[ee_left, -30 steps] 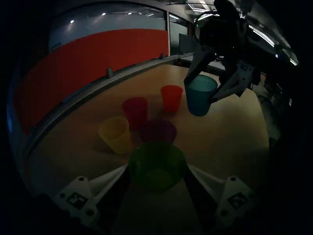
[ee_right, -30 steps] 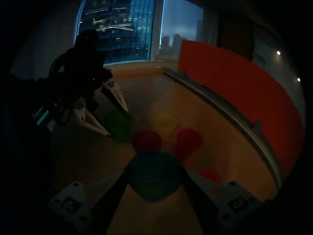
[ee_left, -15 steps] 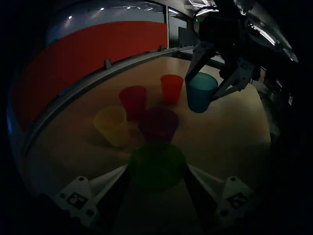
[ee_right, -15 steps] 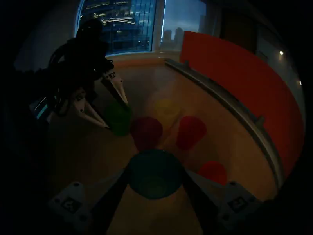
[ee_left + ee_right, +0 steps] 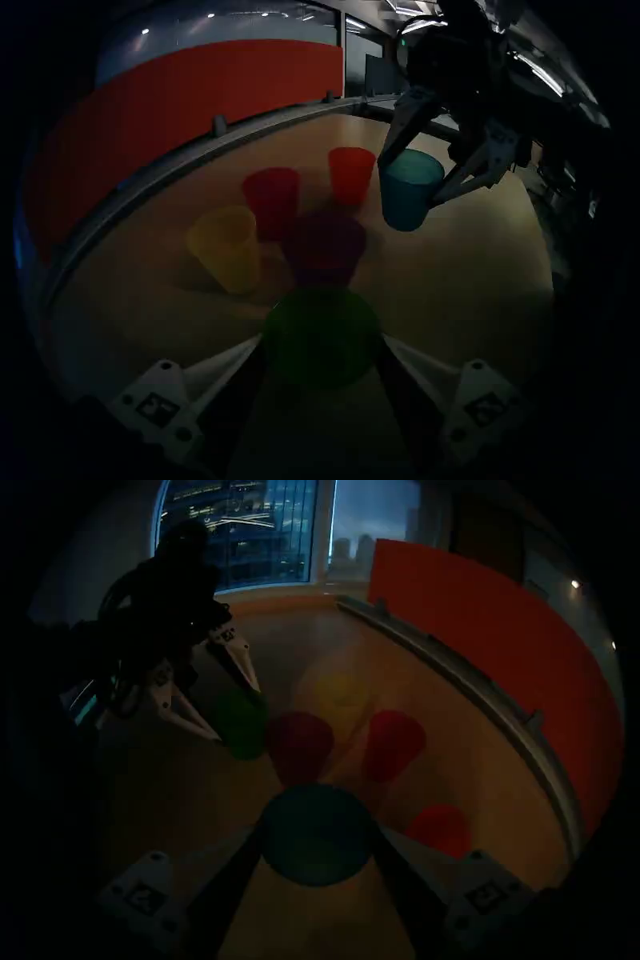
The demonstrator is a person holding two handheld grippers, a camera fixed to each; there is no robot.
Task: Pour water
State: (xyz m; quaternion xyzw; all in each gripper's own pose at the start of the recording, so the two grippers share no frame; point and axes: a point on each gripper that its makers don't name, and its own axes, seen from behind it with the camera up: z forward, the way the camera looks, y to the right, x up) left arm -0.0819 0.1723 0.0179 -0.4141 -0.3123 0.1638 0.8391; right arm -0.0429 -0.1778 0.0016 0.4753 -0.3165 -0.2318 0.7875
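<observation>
1. Jaws of the left gripper [image 5: 320,346] are closed on a green cup [image 5: 320,316], which is gripped on both sides at the near edge of the left gripper view.
2. Just beyond it, a purple cup [image 5: 324,248] is seen standing on the wooden worktop [image 5: 456,272], with a yellow cup [image 5: 226,248] set to its left.
3. Farther back, a dark red cup [image 5: 272,200] and an orange cup [image 5: 350,172] are placed upright, near each other.
4. Beside the orange cup, a teal cup [image 5: 408,204] is held clear of the worktop, clamped between the jaws of the right gripper [image 5: 410,184].
5. In the right gripper view, the teal cup is seen pinched between that gripper's own jaws.
6. Whether water is held in any cup cannot be told in the dim light.
7. Behind the worktop, a red wall panel [image 5: 184,96] is mounted, and a window [image 5: 240,528] is seen at the far end.
</observation>
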